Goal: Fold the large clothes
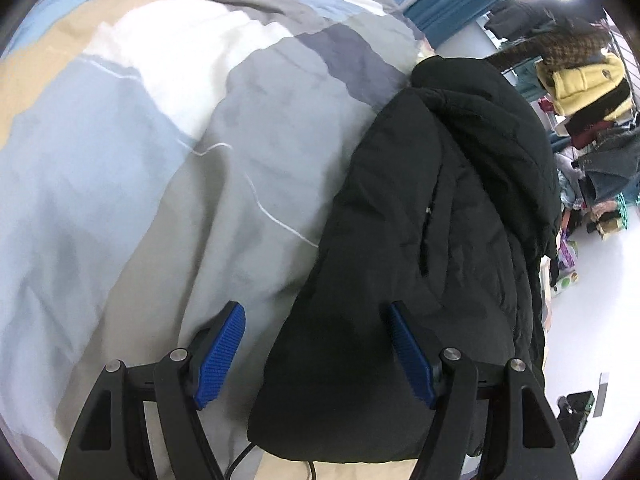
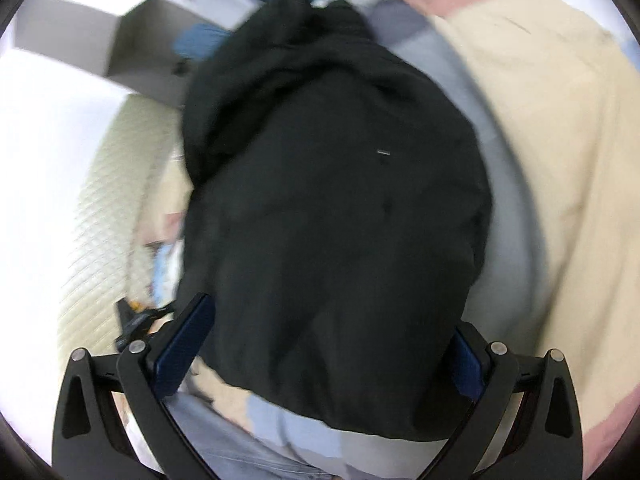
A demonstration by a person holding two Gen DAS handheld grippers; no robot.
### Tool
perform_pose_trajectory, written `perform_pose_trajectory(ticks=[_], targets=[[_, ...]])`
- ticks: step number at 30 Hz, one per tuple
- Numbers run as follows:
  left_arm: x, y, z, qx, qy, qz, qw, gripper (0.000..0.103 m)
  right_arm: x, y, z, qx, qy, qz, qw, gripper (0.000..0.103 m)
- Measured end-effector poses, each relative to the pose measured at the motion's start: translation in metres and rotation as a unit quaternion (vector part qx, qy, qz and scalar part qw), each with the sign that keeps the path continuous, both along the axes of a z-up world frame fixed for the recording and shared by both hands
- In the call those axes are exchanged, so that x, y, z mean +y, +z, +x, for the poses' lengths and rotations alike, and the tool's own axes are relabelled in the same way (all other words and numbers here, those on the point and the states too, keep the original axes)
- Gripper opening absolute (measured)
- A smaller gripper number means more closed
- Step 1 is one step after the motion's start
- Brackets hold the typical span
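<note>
A large black padded jacket (image 1: 440, 220) lies folded lengthwise on the bed near its right edge. It also fills the middle of the right wrist view (image 2: 328, 208). My left gripper (image 1: 316, 356) is open and empty, with blue pads (image 1: 222, 356), hovering over the jacket's near end and the bedding. My right gripper (image 2: 320, 348) is open wide, its fingers on either side of the jacket's near end, above it; the view is blurred.
The bed has a patchwork duvet (image 1: 140, 140) of blue, grey, white, beige and pink. A rack and pile of clothes (image 1: 588, 92) stands at the right beyond the bed. The quilted mattress side (image 2: 108, 208) and white floor (image 2: 40, 120) show at the left.
</note>
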State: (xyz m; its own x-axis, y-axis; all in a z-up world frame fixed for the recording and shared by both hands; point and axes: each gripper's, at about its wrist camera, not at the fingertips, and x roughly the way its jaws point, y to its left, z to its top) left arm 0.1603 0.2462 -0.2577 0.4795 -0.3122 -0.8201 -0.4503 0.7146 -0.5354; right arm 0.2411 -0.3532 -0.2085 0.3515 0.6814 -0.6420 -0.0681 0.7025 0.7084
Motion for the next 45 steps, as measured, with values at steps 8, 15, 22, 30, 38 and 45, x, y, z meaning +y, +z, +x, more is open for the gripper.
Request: perform_pose_trajectory(ticks=[8,15,22,30,38,45], targets=[[-0.020,-0.001,0.013,-0.045,-0.060,-0.095,0.9926,0.078,0.001,-0.004,0.001,0.000,-0.003,0.048,0.999,0.103],[-0.027,-0.020,0.029,0.009,-0.058,-0.061,0.9965,0.082,-0.009,-0.047,0.007,0.120,-0.044,-0.029,0.991,0.103],[-0.039,-0.014,0.035,-0.009,-0.071,-0.065,0.9953,0.089,0.003,-0.062,0.012,0.147,-0.029,-0.082,0.985,0.103],[-0.062,0.028,0.021,-0.158,-0.119,-0.156,0.9677,0.090,0.020,-0.011,0.007,0.002,0.014,0.023,1.000,0.102],[-0.052,-0.021,0.039,-0.051,-0.055,-0.121,0.9898,0.079,0.025,-0.012,0.008,-0.012,0.005,-0.014,1.000,0.078],[-0.061,-0.027,0.039,-0.072,-0.045,-0.168,0.9822,0.071,0.004,-0.041,0.015,0.065,-0.027,-0.086,0.994,0.078]])
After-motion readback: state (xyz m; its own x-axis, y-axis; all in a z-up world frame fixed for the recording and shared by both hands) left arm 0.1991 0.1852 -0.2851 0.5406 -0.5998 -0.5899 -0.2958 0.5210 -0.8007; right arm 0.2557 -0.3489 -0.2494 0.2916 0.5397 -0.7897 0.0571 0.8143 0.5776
